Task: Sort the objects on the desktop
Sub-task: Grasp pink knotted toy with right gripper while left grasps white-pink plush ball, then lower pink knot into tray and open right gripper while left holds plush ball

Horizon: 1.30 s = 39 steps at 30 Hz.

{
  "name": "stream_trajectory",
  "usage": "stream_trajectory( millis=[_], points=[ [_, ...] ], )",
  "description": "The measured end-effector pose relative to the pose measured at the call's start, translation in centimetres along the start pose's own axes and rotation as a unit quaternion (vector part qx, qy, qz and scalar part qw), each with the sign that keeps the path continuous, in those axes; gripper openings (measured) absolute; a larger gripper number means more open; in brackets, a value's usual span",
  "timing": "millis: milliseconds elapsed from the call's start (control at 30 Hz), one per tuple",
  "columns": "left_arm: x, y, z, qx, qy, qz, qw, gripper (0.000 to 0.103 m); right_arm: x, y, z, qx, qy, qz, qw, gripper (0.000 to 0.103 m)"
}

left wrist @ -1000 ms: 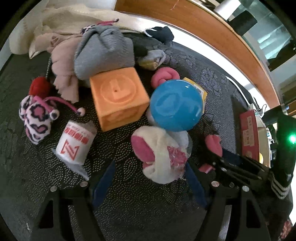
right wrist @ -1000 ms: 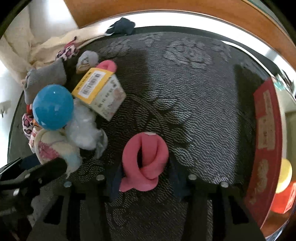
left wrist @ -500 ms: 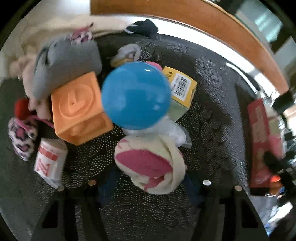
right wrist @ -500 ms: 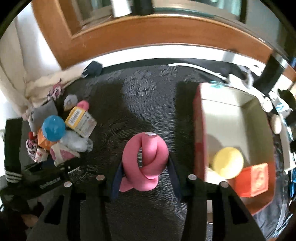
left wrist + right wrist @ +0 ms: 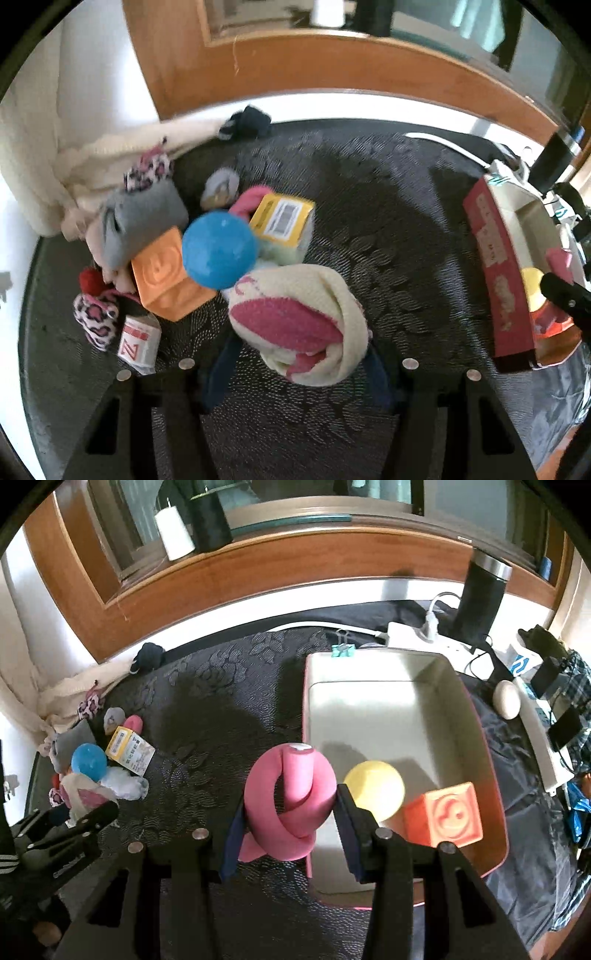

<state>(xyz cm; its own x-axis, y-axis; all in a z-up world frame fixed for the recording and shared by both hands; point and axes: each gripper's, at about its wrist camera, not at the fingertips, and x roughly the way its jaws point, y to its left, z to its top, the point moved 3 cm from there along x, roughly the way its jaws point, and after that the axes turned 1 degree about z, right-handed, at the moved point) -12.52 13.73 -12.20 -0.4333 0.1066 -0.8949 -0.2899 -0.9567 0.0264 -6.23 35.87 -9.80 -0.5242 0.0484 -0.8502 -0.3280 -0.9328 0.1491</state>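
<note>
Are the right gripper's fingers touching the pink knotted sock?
Touching. The right wrist view shows both fingers pressed against the sides of the pink knotted sock, no gap visible.

A knotted pink sock (image 5: 291,805) sits at center frame in the right wrist view. A rolled cream-and-pink sock (image 5: 303,325) fills the lower middle of the left wrist view. At right, the red-sided box (image 5: 476,716) holds a yellow ball (image 5: 375,790) and an orange cube (image 5: 445,816).

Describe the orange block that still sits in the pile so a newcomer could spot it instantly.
Start at the heap of toys and socks on the dark patterned cloth. The orange block sits against the blue ball, below a grey sock. It is the pile's only hard-edged orange cube, with an embossed face.
</note>
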Motion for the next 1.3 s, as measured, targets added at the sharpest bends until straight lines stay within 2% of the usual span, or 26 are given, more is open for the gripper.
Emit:
stream_trajectory(
  millis=[167,567,800,1000,1300],
  points=[
    [-1.5,-3.6,0.5,0.020,-0.023,0.001,0.9995,0.063,-1.4,-1.9,-0.4,0.007,-0.010,0.001,1.000,0.049],
    [-6.0,-13.2,0.9,0.081,-0.063,-0.021,0.9944,0.063,-4.9,-9.9,-0.8,0.051,-0.035,-0.017,0.998,0.049],
    [-7.3,-18.2,1.4,0.114,-0.079,-0.029,0.9900,0.063,-5.6,-12.2,-0.3,0.058,-0.045,-0.009,0.997,0.049],
    [-7.7,-20.0,2.1,0.117,-0.088,-0.022,0.9890,0.063,-5.7,-13.1,0.7,0.053,-0.051,0.002,0.997,0.049],
    [-7.3,-20.8,3.1,0.111,-0.088,-0.016,0.9898,0.063,-5.0,-13.0,3.2,0.038,-0.062,0.020,0.997,0.049]
  ],
)
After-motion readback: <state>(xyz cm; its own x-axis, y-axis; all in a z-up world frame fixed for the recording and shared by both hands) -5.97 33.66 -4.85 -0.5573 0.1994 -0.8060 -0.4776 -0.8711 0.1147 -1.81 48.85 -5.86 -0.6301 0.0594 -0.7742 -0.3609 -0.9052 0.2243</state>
